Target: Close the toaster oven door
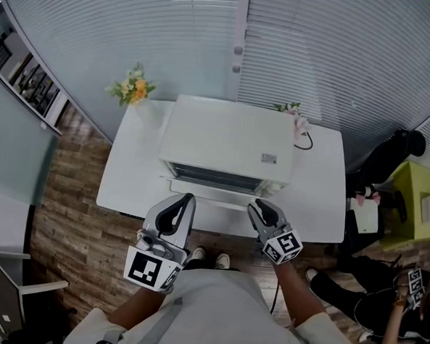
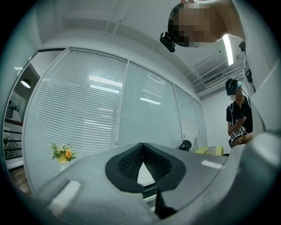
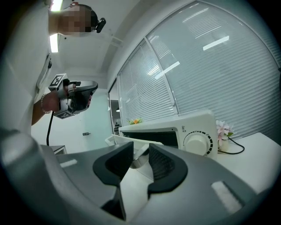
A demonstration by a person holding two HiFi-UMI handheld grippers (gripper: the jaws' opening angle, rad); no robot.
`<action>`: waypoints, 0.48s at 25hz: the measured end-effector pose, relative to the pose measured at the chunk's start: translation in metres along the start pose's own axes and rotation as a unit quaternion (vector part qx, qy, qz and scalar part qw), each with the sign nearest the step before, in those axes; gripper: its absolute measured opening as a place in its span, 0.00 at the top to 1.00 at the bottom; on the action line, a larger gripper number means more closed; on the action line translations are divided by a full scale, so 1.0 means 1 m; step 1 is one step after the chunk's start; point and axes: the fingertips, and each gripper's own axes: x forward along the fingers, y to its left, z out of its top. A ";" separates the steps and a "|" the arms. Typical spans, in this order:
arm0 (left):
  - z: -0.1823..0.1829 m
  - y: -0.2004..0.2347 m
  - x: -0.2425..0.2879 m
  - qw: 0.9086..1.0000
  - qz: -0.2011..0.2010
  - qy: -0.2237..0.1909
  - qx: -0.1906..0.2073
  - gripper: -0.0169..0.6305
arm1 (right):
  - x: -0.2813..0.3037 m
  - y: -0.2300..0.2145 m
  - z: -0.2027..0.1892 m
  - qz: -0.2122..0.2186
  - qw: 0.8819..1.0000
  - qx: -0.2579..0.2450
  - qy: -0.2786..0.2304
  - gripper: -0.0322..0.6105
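Observation:
A white toaster oven (image 1: 228, 143) stands on a white table (image 1: 127, 177), its door (image 1: 206, 194) hanging open towards me. My right gripper (image 1: 262, 205) is at the door's front right corner. In the right gripper view (image 3: 141, 151) its jaws stand a little apart, and the door's shiny handle (image 3: 138, 161) shows in the gap; no pad presses on it. The oven's dial (image 3: 197, 143) lies just beyond. My left gripper (image 1: 190, 199) hovers before the door's left part. Its tips (image 2: 141, 147) meet with nothing between them.
Yellow flowers (image 1: 133, 88) stand at the table's back left, pink flowers (image 1: 295, 116) and a black cable (image 1: 306, 143) at its back right. A person (image 1: 403, 303) sits on the floor to the right by a yellow-green stand (image 1: 420, 209). Window blinds run behind the table.

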 end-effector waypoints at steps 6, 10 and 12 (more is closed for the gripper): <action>0.000 0.002 0.002 1.000 0.000 0.001 -0.001 0.97 | 0.003 -0.004 0.005 -0.001 1.000 0.002 -0.005 0.78; 0.000 0.005 0.003 1.000 0.001 0.002 -0.001 0.97 | 0.005 -0.007 0.008 -0.003 1.000 0.002 -0.007 0.78; 0.001 0.006 0.003 1.000 0.001 0.002 -0.001 0.97 | 0.006 -0.008 0.008 -0.004 1.000 0.002 -0.007 0.78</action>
